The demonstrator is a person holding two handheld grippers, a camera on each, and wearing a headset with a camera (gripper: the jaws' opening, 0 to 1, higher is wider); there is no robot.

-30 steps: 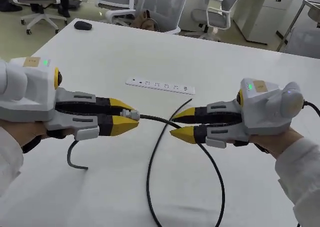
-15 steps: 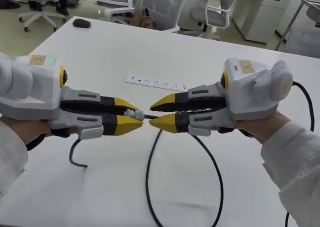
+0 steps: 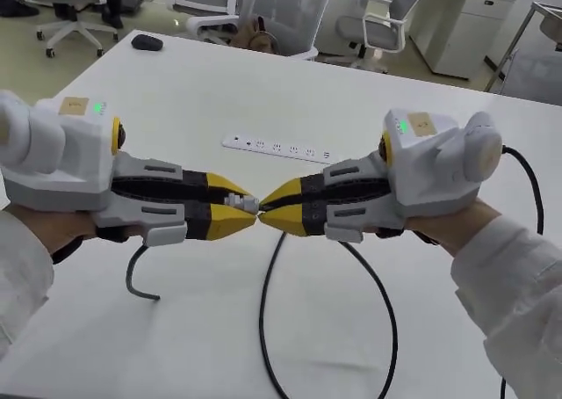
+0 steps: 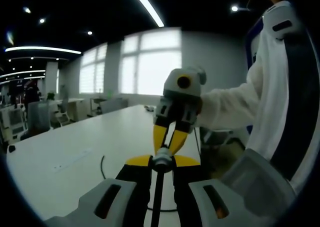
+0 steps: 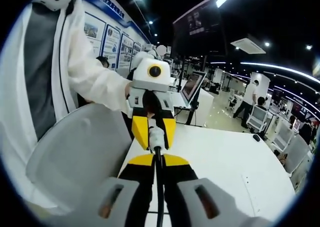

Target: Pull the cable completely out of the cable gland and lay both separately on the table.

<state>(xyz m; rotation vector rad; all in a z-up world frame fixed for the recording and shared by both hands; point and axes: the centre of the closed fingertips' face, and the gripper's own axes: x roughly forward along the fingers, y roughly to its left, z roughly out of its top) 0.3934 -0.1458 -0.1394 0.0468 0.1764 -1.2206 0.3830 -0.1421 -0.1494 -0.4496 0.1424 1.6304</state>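
The left gripper (image 3: 249,209) is clamping the pale cable gland (image 3: 239,203) at its very tips, with its jaws closed down to the gland's width. The right gripper (image 3: 263,208) is meeting it nose to nose, jaws pinched almost together on the black cable (image 3: 266,276) just beside the gland. Both are hanging in the air over the middle of the table (image 3: 369,100), toward its near edge. From there the cable is dropping and looping across the tabletop, and its short tail is curling out below the left gripper.

Pulling from here is looking risky in 2 ways. The right jaws could slide along the smooth sheath if the gland's seal is biting hard, and the gland, held only at the tips, could twist free.

Compared with 1 second ago, the right gripper is no longer standing open and well apart from the gland. It has moved in and closed, while the left gripper is keeping its hold.
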